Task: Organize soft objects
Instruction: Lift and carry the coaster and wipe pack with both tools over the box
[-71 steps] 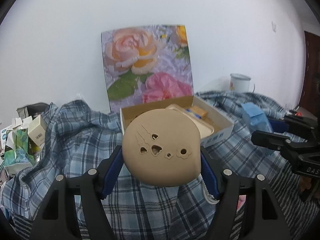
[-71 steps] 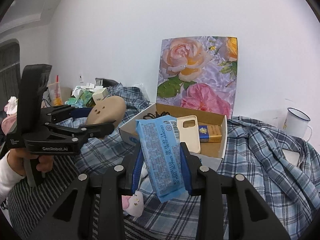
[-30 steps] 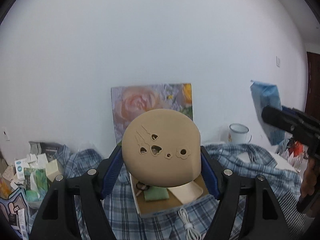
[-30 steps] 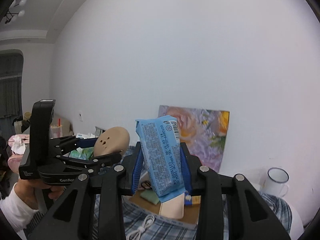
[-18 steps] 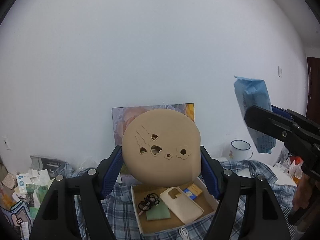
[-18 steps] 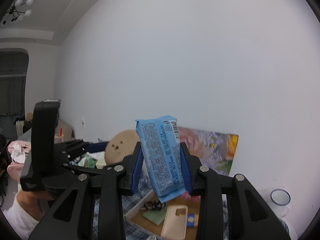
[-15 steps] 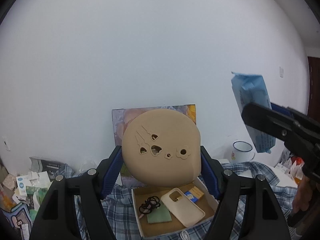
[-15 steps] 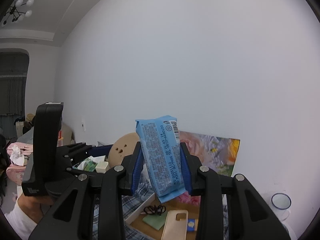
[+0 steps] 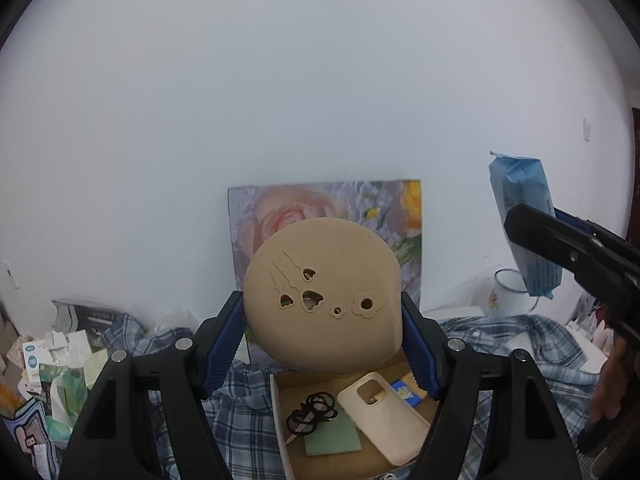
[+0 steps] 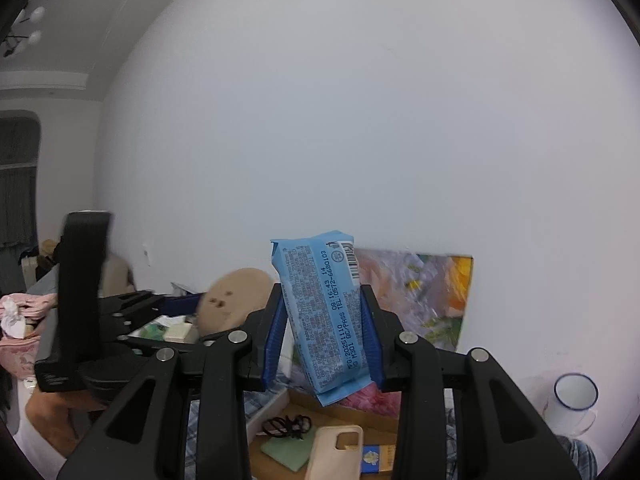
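My left gripper (image 9: 322, 332) is shut on a round tan silicone pad (image 9: 324, 300) with small cut-out shapes, held high above the open cardboard box (image 9: 280, 432). My right gripper (image 10: 324, 340) is shut on a blue tissue pack (image 10: 324, 320), also held above the box (image 10: 272, 404). The box holds a cream phone case (image 9: 382, 416), black hair ties (image 9: 310, 414), a green square (image 9: 332, 438) and a small blue-yellow packet (image 9: 408, 392). The right gripper with the blue pack (image 9: 524, 224) shows at the right of the left wrist view. The tan pad (image 10: 236, 300) shows left of centre in the right wrist view.
The box's floral lid (image 9: 320, 208) stands upright against a white wall. A blue plaid shirt (image 9: 520, 344) covers the surface. A white enamel mug (image 10: 574, 400) stands at the right. Small boxes and packets (image 9: 52, 368) pile up at the left.
Both grippers rose from beside the box, then hold high above it with their objects; in the last half second the views shifted only slightly.
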Demonstrator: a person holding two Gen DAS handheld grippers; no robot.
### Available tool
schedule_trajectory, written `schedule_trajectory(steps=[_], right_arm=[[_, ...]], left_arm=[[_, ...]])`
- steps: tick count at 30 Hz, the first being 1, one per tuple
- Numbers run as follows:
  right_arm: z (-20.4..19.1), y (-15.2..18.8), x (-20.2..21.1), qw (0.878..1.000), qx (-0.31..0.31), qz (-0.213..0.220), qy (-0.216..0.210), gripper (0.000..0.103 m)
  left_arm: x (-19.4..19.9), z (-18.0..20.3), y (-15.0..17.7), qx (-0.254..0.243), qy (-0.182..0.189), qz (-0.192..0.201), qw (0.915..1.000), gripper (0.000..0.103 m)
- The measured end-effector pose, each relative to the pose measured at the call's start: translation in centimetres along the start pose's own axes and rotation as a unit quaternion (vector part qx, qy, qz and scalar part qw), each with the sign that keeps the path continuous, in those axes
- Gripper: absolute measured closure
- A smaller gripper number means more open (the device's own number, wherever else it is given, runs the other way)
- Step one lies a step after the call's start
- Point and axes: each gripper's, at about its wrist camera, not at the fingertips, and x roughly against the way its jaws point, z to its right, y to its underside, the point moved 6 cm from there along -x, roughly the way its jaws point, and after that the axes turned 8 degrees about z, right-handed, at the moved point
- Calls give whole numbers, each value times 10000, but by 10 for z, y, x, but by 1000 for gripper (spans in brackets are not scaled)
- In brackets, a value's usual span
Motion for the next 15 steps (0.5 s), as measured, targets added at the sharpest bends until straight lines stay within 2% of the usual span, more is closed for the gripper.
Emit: schedule_trajectory(steps=[15], right_arm=[[30, 68, -47, 9953, -684, -684, 15, 69]], left_arm=[[-48, 0, 50, -26, -43, -573, 9983, 28]])
